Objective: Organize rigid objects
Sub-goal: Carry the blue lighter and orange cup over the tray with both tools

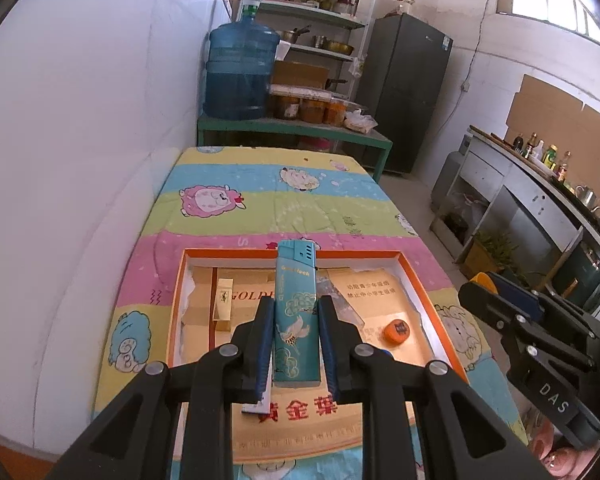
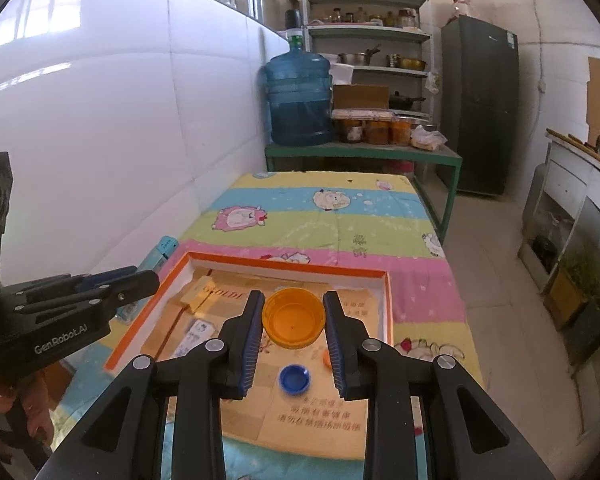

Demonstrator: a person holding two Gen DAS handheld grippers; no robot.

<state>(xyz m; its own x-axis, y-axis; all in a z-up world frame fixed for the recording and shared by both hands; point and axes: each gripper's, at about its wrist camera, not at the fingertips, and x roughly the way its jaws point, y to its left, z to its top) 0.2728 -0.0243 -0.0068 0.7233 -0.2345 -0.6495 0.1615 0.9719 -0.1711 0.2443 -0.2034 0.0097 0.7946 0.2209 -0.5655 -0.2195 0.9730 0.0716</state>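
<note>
Over the orange tray, my left gripper pinches a stiff, slick teal lighter at mid-body, my right gripper clasps a light, probably plastic, orange cap by its rim.

A large blue water jug stands on a green bench beside jars of orange preserves. Behind them, a white shelf unit holds pots and bottles. A dark refrigerator stands to its right.
</note>
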